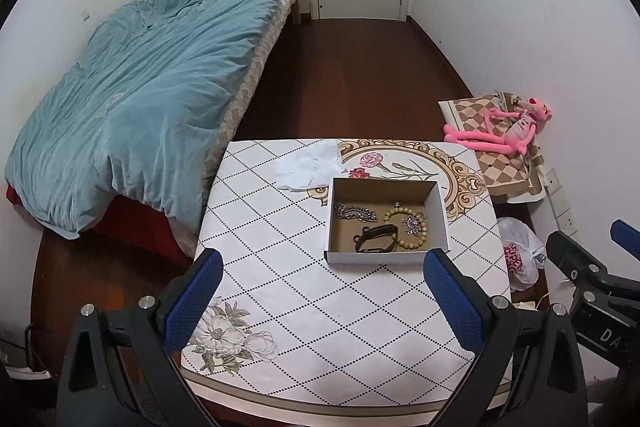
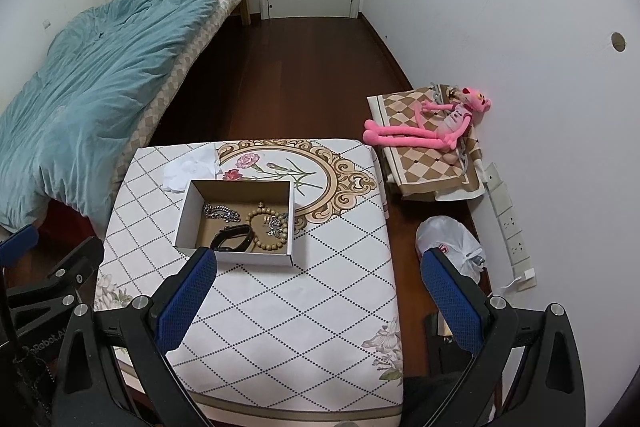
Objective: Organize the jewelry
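An open cardboard box [image 1: 438, 215] [image 2: 185, 211] stands on the patterned table [image 1: 300, 307] [image 2: 280, 307]. Inside lie a silver chain [image 1: 356, 213] [image 2: 220, 211], a black band [image 1: 376, 237] [image 2: 234, 238], a wooden bead bracelet [image 1: 394, 217] [image 2: 256, 217] and a sparkly brooch [image 1: 414, 223] [image 2: 274, 225]. My left gripper [image 1: 324, 271] is open and empty, held above the table's near half, short of the box. My right gripper [image 2: 318, 271] is open and empty, above the table's near right edge. Each gripper shows at the edge of the other's view.
A crumpled white tissue [image 1: 308, 165] [image 2: 192, 167] lies behind the box. A bed with a blue duvet [image 1: 132, 99] is on the left. A pink plush toy [image 2: 432, 127] lies on a small stand at the right. A white plastic bag [image 2: 452, 243] sits on the floor.
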Demonstrator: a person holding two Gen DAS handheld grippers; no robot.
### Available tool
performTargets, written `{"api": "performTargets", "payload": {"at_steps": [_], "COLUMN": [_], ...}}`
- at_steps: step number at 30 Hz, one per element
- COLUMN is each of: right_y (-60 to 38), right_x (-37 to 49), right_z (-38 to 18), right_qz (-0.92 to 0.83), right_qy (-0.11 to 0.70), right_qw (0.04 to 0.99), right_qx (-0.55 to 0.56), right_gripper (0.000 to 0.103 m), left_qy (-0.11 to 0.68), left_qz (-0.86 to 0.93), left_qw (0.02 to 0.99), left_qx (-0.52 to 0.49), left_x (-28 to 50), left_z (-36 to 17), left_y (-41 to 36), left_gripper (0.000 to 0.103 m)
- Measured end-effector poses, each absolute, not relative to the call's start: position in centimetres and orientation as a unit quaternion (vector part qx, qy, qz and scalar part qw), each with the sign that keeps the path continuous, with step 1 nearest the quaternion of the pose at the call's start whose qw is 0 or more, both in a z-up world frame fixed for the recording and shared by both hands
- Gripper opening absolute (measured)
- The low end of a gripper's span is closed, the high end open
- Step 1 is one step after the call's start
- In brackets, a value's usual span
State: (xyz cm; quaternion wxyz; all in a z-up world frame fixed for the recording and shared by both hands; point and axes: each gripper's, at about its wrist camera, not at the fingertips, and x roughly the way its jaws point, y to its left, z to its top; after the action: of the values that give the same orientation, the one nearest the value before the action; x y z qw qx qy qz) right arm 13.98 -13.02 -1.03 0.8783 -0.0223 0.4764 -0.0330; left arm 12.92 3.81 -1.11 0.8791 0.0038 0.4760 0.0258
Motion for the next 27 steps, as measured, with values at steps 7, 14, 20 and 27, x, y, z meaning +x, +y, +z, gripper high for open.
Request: {"api": "performTargets", "payload": {"at_steps": [7,14,20,27], "right_y": [-12.89,-12.79,-12.81,-12.87], "right_x": [13.97,13.89,13.78,13.76], "right_z": [-1.29,-1.41,-1.57,-1.61], "right_qz": [-0.029,-0.028,-0.027,-0.026], "right_qy": [0.481,0.483,0.484,0.486], "right_qw": [0.876,0.875,0.874,0.873], "right_qx": [-0.022,-0.022,-0.024,-0.023], "right_gripper": [0.103,0.103,0.103,0.103], "left_qy": [0.475,0.476,0.476,0.477], "left_qz": [0.023,0.024,0.023,0.025], "left_qw": [0.88,0.879,0.879,0.879], "left_qx": [0.001,-0.002,-0.003,-0.002], "left_x": [12.73,12.58,12.59,12.32], "left_z": [-1.06,-1.06,-1.08,-1.34], "left_y": [3.96,3.9,3.97,4.13], "left_gripper": [0.102,0.102,0.102,0.102]}}
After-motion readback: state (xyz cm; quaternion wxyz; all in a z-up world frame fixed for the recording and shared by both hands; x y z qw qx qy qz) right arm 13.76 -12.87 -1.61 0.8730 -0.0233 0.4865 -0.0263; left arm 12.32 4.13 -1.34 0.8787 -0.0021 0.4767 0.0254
